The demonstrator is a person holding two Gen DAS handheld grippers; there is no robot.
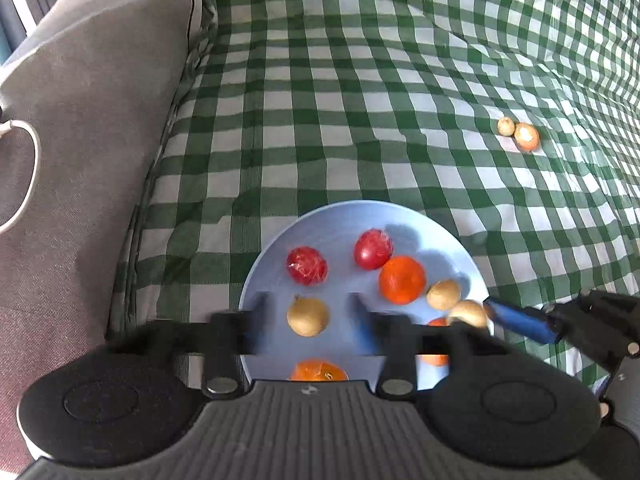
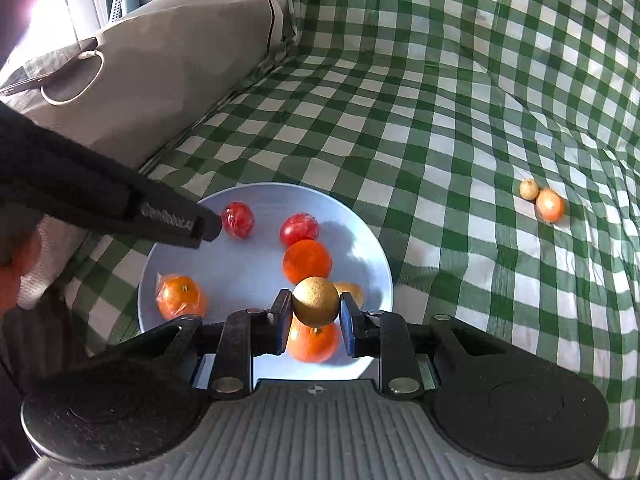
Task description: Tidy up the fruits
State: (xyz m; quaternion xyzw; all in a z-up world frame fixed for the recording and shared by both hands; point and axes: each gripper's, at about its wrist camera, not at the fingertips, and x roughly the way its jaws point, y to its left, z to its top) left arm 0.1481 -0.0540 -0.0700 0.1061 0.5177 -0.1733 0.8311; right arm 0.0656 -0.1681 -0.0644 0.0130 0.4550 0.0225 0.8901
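Observation:
A pale blue plate (image 1: 340, 210) (image 2: 256, 192) on the checked cloth holds two red wrapped fruits (image 1: 307, 265), several oranges (image 1: 401, 280) and small brown fruits. My left gripper (image 1: 308, 322) is open above the plate's near side. A brown fruit (image 1: 307, 315) sits between its fingers, and neither pad touches it. My right gripper (image 2: 315, 313) is shut on another round brown fruit (image 2: 316, 300), held above the plate over an orange (image 2: 312, 344). In the left wrist view that gripper's blue finger (image 1: 520, 322) reaches in from the right.
Two loose fruits lie together on the cloth at the far right, a small brown one (image 1: 506, 126) (image 2: 529, 189) and an orange-tan one (image 1: 527, 136) (image 2: 550, 205). A grey cushion (image 1: 92, 100) with a white cable (image 2: 72, 80) borders the left side.

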